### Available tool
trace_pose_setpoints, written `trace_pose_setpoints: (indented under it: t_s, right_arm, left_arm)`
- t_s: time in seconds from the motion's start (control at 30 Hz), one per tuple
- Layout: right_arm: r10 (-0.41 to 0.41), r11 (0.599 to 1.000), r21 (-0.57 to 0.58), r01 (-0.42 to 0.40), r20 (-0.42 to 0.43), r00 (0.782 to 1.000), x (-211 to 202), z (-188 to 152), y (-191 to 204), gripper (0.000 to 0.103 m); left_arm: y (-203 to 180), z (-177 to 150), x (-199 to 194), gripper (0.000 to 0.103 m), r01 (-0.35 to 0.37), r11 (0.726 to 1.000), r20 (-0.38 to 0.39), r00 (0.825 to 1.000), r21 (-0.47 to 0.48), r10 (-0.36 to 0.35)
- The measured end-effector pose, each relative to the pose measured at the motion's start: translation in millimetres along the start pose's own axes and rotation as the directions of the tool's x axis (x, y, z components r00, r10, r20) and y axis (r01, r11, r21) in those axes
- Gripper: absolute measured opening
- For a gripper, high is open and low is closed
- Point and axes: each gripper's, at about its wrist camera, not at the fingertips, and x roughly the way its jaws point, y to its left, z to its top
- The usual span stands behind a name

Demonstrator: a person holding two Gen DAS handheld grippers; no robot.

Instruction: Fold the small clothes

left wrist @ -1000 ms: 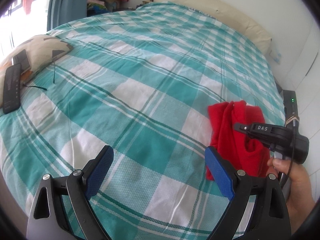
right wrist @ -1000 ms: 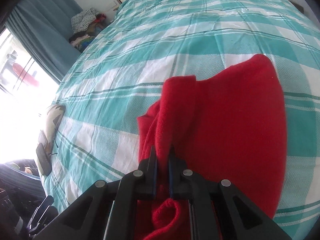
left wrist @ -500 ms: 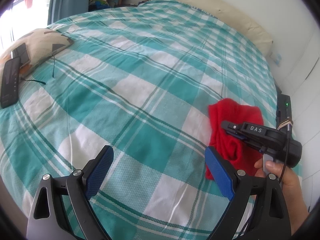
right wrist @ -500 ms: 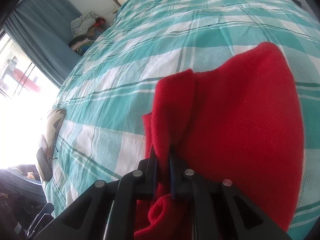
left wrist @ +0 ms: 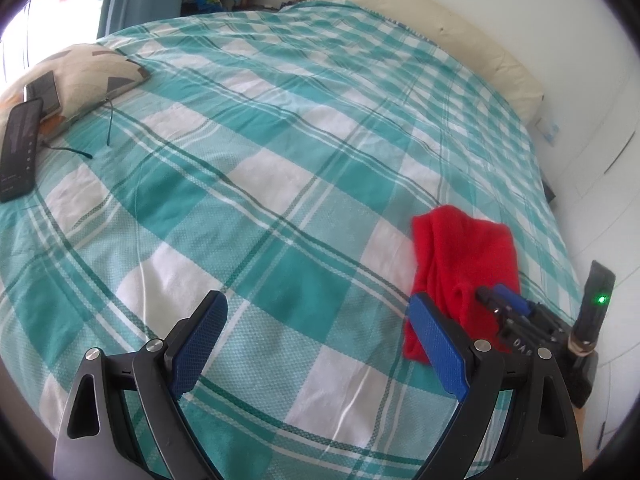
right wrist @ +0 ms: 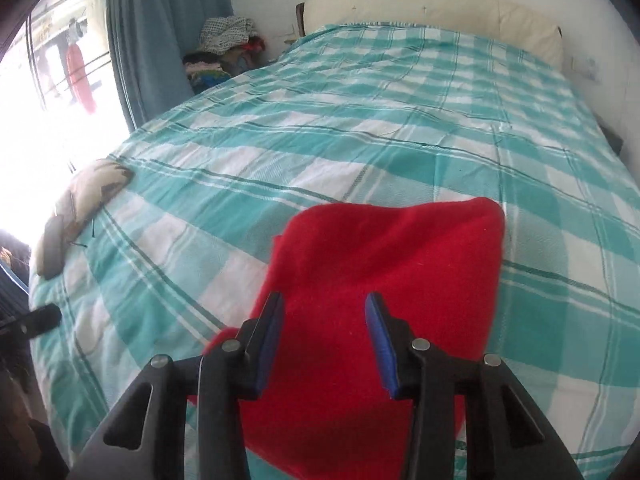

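Note:
A small red garment (left wrist: 464, 264) (right wrist: 380, 280) lies folded on the teal-and-white checked bedspread (left wrist: 280, 168), near the bed's right side. My right gripper (right wrist: 325, 312) hovers over its near part with jaws opening; the cloth lies under the gap and the pads do not press on it. In the left wrist view the right gripper (left wrist: 500, 298) sits at the garment's near right edge. My left gripper (left wrist: 316, 320) stands wide open above bare bedspread, to the left of the garment, with nothing between its fingers.
A patterned cushion (left wrist: 76, 76) with a phone on it lies at the bed's left edge, with a dark remote (left wrist: 18, 152) beside it. A cream headboard (left wrist: 440, 28) runs along the far end. Clothes are piled by the blue curtain (right wrist: 160, 32).
My right gripper let go of the red fold it pinched, its jaws parted and it rolled upright. The garment now lies flat. The left gripper stayed wide open.

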Motion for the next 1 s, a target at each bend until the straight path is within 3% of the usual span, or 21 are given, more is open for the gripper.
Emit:
trace_pose_setpoints:
  t_s: [0.07,0.23,0.3,0.37,0.47,0.57,0.63,0.8,0.9,0.97,1.0]
  right_arm:
    - [0.031,0.997,-0.063,-0.034,-0.059,0.998,20.7,-16.9,19.9,0.036]
    - [0.065,0.959,-0.27,-0.082,-0.07,0.995,36.4,-44.4,81.0,0.034]
    - [0.087,0.946,-0.308,-0.105,-0.073,0.994,29.2,-45.4,87.5,0.034]
    - [0.145,0.954,-0.255,-0.16,-0.076,0.987,12.6,-41.5,75.3,0.033]
    - [0.202,0.974,-0.107,-0.201,-0.002,0.979,-27.2,-34.2,33.6,0.033]
    - [0.194,0.978,0.073,-0.196,0.045,0.98,-58.1,-39.9,-22.9,0.033]
    - [0.2,0.97,0.139,-0.2,0.017,0.98,-60.8,-50.9,-47.7,0.033]
    - [0.183,0.98,0.112,-0.166,-0.163,0.97,-33.2,-108.5,-49.5,0.033]
    - [0.215,0.973,0.124,-0.196,-0.168,0.962,-42.0,-130.5,-48.2,0.033]
    - [0.221,0.97,0.141,-0.2,-0.153,0.963,-52.6,-135.3,-52.9,0.033]
    - [0.224,0.968,0.149,-0.203,-0.138,0.965,-58.3,-134.2,-57.9,0.04]
  left_arm:
    - [-2.3,-1.5,0.6,0.093,-0.001,1.0,0.001,1.0,0.006,0.001]
    - [-6.6,-5.3,4.0,0.094,-0.035,0.999,0.004,0.999,0.03,0.034]
    - [-5.5,-5.6,4.7,0.094,-0.037,0.999,-0.001,0.999,0.03,0.037]
    - [-2.6,-4.5,3.9,0.094,-0.032,0.999,-0.002,0.999,0.025,0.032]
    - [0.0,-3.0,0.8,0.094,-0.026,0.999,0.005,1.0,0.024,0.026]
    - [-1.6,-2.4,0.3,0.093,-0.021,0.999,0.007,1.0,0.026,0.02]
    - [-5.7,-3.4,1.5,0.094,-0.017,0.999,0.002,1.0,0.031,0.017]
    - [-21.3,-10.9,8.3,0.094,-0.03,0.997,-0.01,0.999,0.074,0.031]
    - [-32.6,-16.2,14.8,0.094,-0.01,0.994,-0.032,0.999,0.107,0.014]
    - [-46.2,-14.4,22.2,0.094,0.051,0.991,-0.056,0.997,0.124,-0.044]
    - [-57.0,-10.7,27.9,0.094,0.08,0.987,-0.071,0.995,0.14,-0.071]
